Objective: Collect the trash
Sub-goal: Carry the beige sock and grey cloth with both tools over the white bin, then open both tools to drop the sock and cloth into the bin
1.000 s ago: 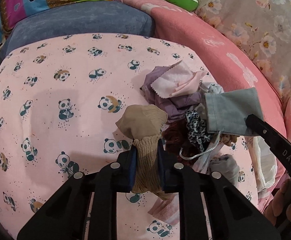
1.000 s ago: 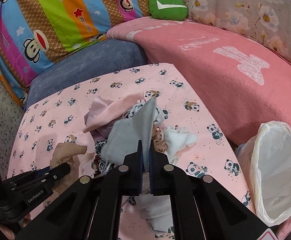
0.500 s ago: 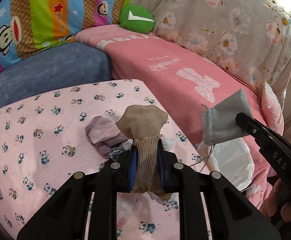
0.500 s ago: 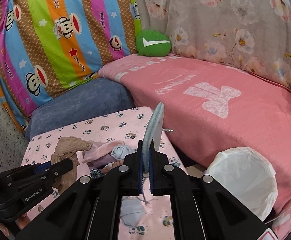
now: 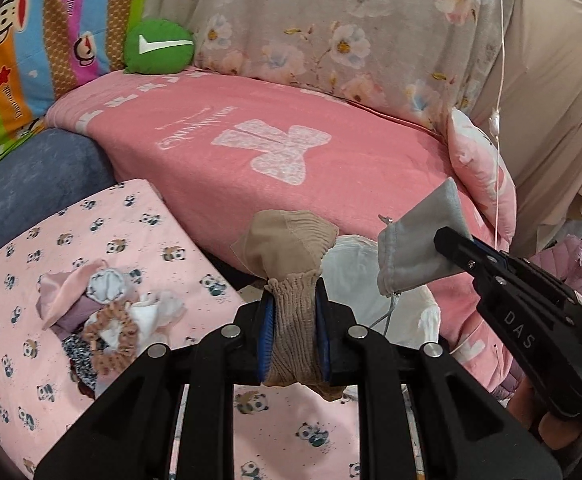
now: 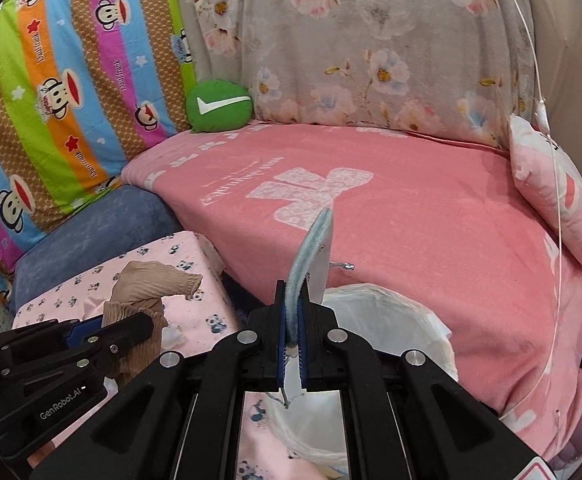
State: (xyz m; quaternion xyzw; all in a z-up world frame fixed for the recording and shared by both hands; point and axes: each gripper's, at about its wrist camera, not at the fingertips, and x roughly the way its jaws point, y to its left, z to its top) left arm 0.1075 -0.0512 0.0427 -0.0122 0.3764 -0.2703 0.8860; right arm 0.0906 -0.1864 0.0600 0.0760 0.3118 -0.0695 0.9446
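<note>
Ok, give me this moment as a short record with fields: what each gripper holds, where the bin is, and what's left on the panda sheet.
left gripper: shut on the beige sock
right gripper: shut on the grey drawstring pouch
bin: white-lined trash bin, between the panda sheet and the pink blanket, just ahead of both grippers
left on panda sheet: small pile of cloth scraps, including a brown scrunchie
stage: both items lifted, neither dropped in yet

Soft, even indoor light, sharp focus, faint shadows; strong fisheye bending and dark vignetted corners.
</note>
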